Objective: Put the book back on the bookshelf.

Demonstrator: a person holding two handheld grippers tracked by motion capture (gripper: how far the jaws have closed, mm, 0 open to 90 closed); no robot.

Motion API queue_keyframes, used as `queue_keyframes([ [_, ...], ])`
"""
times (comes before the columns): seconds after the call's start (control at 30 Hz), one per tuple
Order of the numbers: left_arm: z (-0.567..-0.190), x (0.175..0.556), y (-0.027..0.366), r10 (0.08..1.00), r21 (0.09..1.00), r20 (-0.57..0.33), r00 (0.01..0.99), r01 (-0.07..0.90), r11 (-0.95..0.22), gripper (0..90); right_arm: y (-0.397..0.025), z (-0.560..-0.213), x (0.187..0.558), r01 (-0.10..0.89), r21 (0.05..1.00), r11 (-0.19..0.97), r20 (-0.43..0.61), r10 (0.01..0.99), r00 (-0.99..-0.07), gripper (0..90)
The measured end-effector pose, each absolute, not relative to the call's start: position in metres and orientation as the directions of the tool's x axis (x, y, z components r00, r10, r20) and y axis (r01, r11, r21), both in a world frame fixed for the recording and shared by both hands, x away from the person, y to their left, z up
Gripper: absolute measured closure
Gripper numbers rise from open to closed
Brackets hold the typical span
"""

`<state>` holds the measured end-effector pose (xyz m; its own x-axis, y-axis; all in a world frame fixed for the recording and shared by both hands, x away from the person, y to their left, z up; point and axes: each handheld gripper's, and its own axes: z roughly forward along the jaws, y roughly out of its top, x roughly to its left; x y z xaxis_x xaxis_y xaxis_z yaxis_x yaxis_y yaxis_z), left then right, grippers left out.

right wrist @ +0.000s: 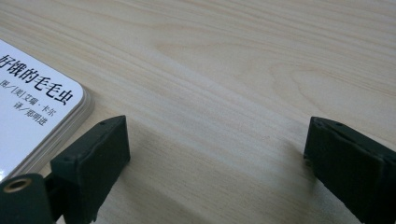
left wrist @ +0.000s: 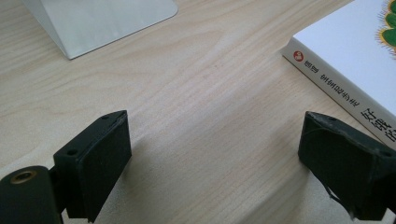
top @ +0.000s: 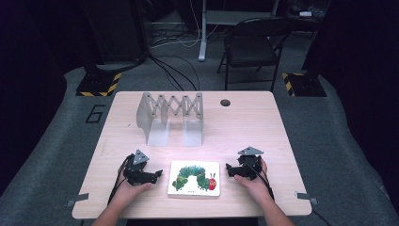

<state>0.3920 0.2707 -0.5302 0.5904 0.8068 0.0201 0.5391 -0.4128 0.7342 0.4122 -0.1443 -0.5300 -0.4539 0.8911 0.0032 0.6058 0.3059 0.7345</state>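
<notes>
A white board book (top: 194, 178) with a green caterpillar on its cover lies flat near the table's front edge, between my two hands. My left gripper (top: 157, 175) rests on the table just left of the book, open, with bare wood between its jaws; the book's spine (left wrist: 341, 91) shows at the right of the left gripper view. My right gripper (top: 228, 169) sits just right of the book, open and holding nothing; the book's rounded corner (right wrist: 42, 107) lies at the left of the right gripper view.
A grey metal expanding book rack (top: 170, 115) stands on the wooden table (top: 244, 127) behind the book; its base plate (left wrist: 102, 21) shows in the left gripper view. A cable hole (top: 225, 102) is at the back right. A folding chair (top: 254, 47) stands beyond the table.
</notes>
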Motion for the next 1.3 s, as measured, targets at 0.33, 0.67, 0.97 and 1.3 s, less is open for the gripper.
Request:
queue_keyframes([
  [0.33,-0.53,0.391,0.269,0.813,0.736,0.019,0.582,0.543,-0.405,9.8,-0.142,-0.53,0.41,0.612,0.738,0.285,0.011,0.901,-0.433,7.5],
  [0.67,-0.525,0.39,0.27,0.818,0.711,0.014,0.575,0.57,-0.413,16.0,-0.139,-0.523,0.406,0.637,0.712,0.297,0.015,0.899,-0.437,20.8],
  [0.97,-0.517,0.386,0.269,0.827,0.682,-0.071,0.558,0.632,-0.368,26.6,-0.137,-0.512,0.403,0.665,0.665,0.341,0.027,0.878,-0.477,38.9],
  [1.3,-0.508,0.373,0.261,0.81,0.65,-0.135,0.571,0.668,-0.363,37.1,-0.136,-0.502,0.399,0.72,0.621,0.311,0.107,0.875,-0.471,37.6],
])
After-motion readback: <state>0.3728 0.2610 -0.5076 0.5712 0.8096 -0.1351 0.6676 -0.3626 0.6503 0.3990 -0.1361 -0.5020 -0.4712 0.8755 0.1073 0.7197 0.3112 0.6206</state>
